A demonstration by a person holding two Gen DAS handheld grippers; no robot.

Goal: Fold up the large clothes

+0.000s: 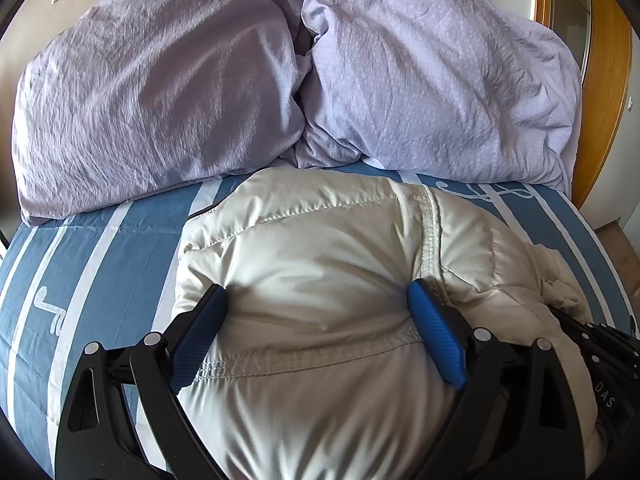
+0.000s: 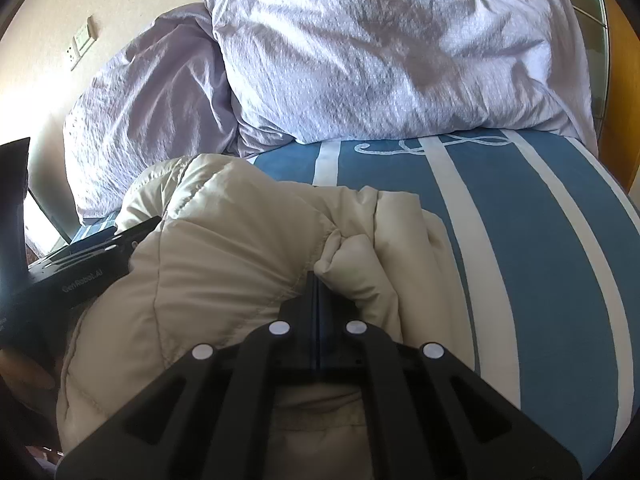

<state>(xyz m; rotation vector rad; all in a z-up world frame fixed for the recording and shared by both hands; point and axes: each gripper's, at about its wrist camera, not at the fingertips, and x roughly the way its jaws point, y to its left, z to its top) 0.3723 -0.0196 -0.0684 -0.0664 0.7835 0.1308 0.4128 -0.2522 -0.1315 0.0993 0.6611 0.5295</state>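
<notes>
Two handheld grippers grip a cream puffer jacket [image 1: 320, 264] lying on a blue striped bed [image 1: 100, 264].
The left gripper [image 1: 318, 300] clamps a thick bunch of it with wide jaws; the right gripper [image 2: 317, 280] pinches a fold, jaws fully together.

Jacket [image 1: 320, 264] runs off the bottom edge.

A blue, white-striped bed [image 1: 100, 248] carries a cream puffer jacket [image 1: 320, 248] and two crumpled lilac pillows [image 1: 160, 92].
</notes>
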